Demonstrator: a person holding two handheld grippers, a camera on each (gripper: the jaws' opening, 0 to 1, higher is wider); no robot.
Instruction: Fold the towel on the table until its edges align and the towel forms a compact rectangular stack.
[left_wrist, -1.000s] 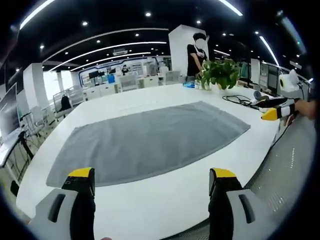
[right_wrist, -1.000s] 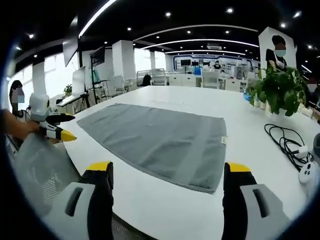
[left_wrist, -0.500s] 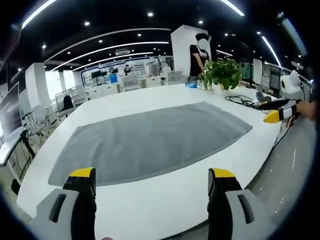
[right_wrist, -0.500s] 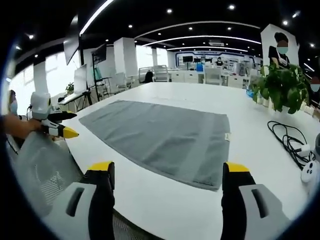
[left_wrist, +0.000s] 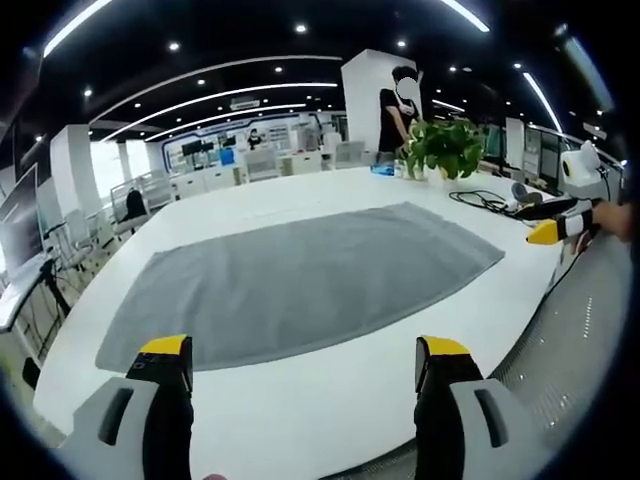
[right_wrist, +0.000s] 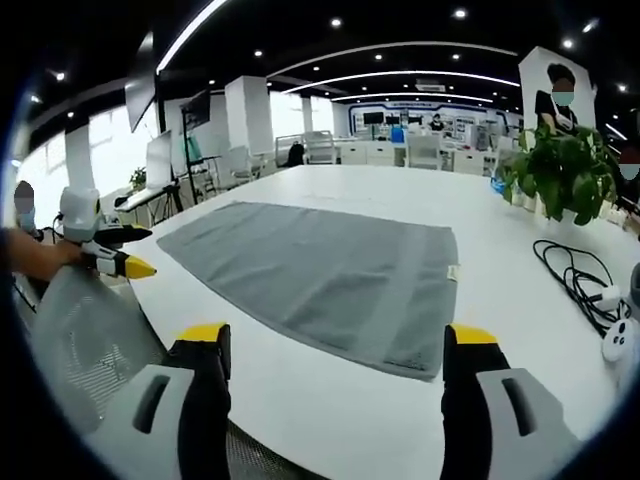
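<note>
The flat grey terry-cloth towel (left_wrist: 300, 275) lies spread in one layer on the white table (left_wrist: 330, 400), its long side running along the near edge and a little back from it; nothing is folded yet. It looks soft, light and limp, so it will sag and drag if lifted by the middle. Better holds are the two near corners, one for each tool.

The left tool (left_wrist: 300, 365) hangs above the near table edge with its yellow-tipped jaws spread wide and empty. The right tool (right_wrist: 325, 350) is likewise spread and empty, near the towel's corner by the black cable (right_wrist: 580, 275) and green potted plant (right_wrist: 560, 170).

Against half a second ago, almost nothing differs: towel and tools sit as before.
</note>
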